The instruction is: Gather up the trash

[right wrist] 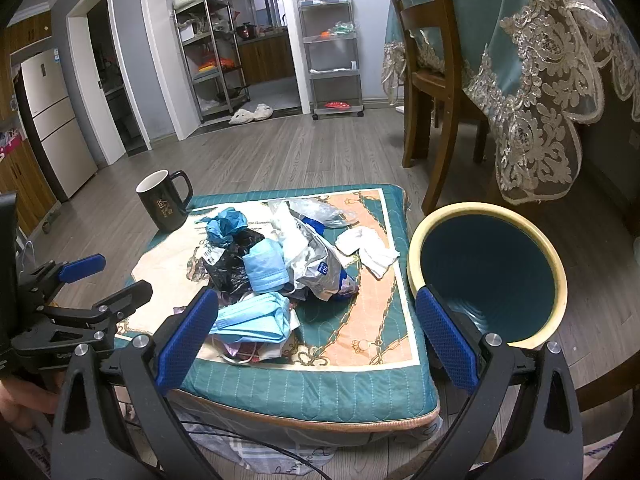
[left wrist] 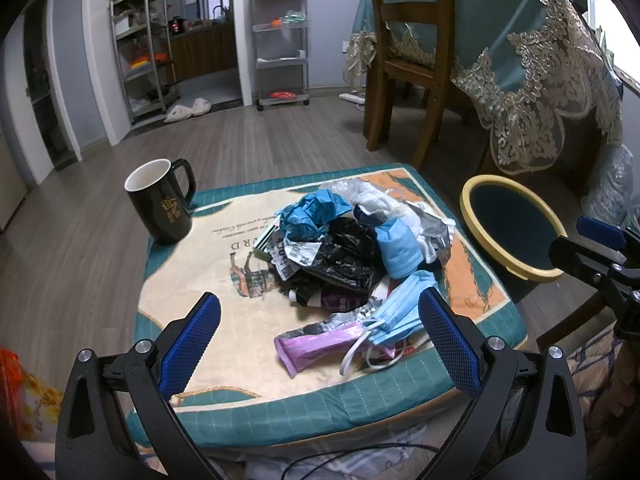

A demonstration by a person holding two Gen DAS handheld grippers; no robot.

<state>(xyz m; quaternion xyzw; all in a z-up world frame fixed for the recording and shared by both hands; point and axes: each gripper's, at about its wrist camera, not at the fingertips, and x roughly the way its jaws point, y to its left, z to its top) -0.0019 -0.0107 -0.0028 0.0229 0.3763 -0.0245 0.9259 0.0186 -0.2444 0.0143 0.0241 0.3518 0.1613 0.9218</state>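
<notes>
A heap of trash (left wrist: 344,256) lies on a teal and cream cushion (left wrist: 280,408): crumpled blue paper (left wrist: 312,212), a black plastic bag (left wrist: 340,268), two blue face masks (left wrist: 400,250), a purple wrapper (left wrist: 316,340) and clear plastic. My left gripper (left wrist: 320,298) hangs open over the cushion's near edge, its fingers either side of the purple wrapper and the nearer mask, holding nothing. My right gripper (right wrist: 316,294) is open too, just right of the near mask (right wrist: 256,316). The teal bin with a yellow rim (right wrist: 488,208) stands on the floor right of the cushion.
A black mug (left wrist: 160,204) sits at the cushion's far left corner. A white tissue (right wrist: 368,250) lies apart from the heap, near the bin. A wooden chair (left wrist: 404,60) and a table with a lace cloth (left wrist: 532,72) stand behind. Wood floor extends beyond the cushion.
</notes>
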